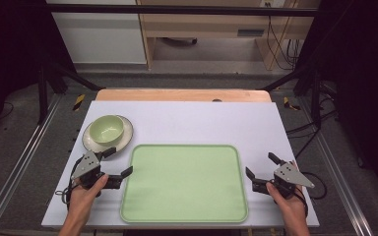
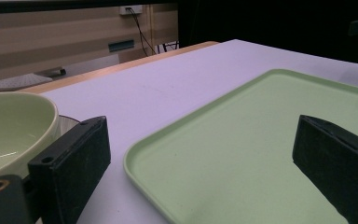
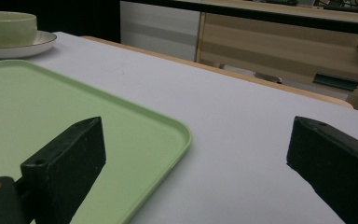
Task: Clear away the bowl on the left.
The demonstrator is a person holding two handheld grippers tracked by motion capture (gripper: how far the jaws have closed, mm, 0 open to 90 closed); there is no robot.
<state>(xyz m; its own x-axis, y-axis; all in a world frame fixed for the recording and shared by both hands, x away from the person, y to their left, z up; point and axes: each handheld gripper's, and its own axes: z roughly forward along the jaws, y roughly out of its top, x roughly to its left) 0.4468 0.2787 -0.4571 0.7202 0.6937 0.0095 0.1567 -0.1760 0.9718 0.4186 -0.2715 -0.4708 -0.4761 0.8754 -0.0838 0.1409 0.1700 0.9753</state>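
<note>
Both tools gape empty beside the tray [image 1: 184, 183]; high view reveals bowl [image 1: 107, 129] on plate [image 1: 124, 140]

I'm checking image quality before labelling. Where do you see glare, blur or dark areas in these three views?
High view: table evenly lit, surroundings dark at both sides, slightly soft overall. Left gripper view: white glare streaks inside the bowl, whose near rim is blurred; the tray is clear. Right gripper view: the near black jaws look soft; the tray shows no glare.

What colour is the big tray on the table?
Pale green: the tray shows best in the high view.
</note>
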